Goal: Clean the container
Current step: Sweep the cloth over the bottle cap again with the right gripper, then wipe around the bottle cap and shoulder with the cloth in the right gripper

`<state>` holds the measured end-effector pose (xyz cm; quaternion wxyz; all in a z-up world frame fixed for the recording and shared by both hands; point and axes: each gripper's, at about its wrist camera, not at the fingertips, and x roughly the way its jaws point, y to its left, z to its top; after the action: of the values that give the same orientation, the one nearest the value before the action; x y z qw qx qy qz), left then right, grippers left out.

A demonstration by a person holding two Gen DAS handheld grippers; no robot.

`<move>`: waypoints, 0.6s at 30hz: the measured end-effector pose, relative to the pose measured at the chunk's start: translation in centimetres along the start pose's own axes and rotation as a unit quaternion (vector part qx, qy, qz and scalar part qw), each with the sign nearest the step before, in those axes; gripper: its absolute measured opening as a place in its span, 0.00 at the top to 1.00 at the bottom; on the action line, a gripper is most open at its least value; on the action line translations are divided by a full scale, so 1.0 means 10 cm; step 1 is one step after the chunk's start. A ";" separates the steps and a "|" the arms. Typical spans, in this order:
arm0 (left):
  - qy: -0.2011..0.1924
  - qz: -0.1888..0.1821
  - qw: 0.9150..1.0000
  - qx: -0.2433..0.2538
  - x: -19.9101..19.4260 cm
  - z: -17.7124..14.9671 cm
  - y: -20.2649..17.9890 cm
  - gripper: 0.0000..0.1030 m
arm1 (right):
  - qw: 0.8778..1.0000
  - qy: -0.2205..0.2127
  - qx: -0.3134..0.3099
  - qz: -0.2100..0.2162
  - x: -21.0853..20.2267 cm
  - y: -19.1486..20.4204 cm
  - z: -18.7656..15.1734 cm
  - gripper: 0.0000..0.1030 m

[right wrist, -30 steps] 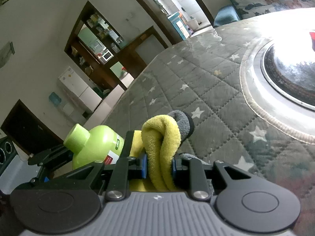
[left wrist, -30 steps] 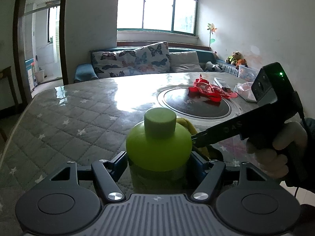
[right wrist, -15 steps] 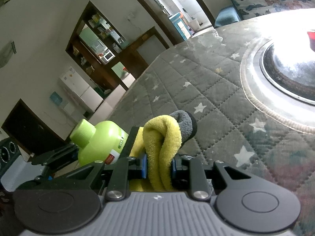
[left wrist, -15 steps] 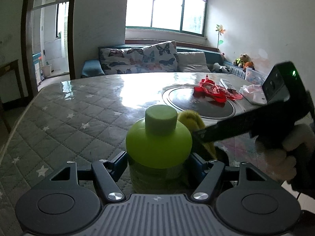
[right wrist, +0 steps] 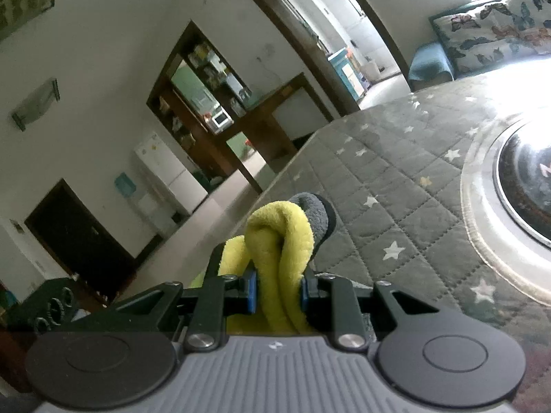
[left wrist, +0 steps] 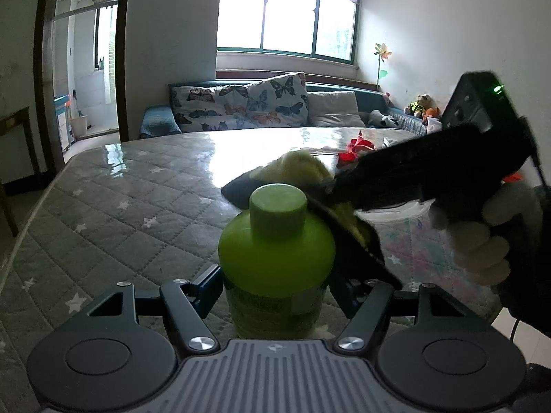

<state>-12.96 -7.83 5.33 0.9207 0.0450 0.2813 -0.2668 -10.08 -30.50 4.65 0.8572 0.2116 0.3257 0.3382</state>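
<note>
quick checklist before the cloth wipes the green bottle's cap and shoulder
1. Green bottle clamped in left gripper: ok, a pad presses on each side.
2. Bottle upright: ok, the cap points up.
3. Yellow and grey cloth held in right gripper: ok, pinched between the pads.
4. Cloth at the bottle: ok, in the left wrist view it hangs right behind the cap and drapes along the bottle's right shoulder.
5. Cloth actually touching the cap: cannot tell.
6. Cap screwed tight: cannot tell.
7. Quilted table cover around the bottle free of clutter: ok, the red item lies farther back.
</note>
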 end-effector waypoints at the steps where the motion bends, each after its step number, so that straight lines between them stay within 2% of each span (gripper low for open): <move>1: 0.000 0.000 1.000 0.002 -0.01 0.00 0.00 0.31 | 1.000 0.004 0.003 -0.002 0.04 -0.02 0.00 0.78; 9: 0.006 0.003 1.000 0.000 -0.03 -0.03 0.04 0.30 | 0.998 0.048 0.027 -0.021 0.24 -0.25 -0.22 0.78; 18: 0.007 0.014 1.000 -0.003 -0.03 0.00 0.00 0.28 | 0.998 0.048 0.028 -0.020 0.12 -0.27 -0.29 0.78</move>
<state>-13.21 -7.71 5.48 0.9226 0.0478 0.2874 -0.2529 -10.23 -31.04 0.57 0.8410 0.2125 0.3795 0.3216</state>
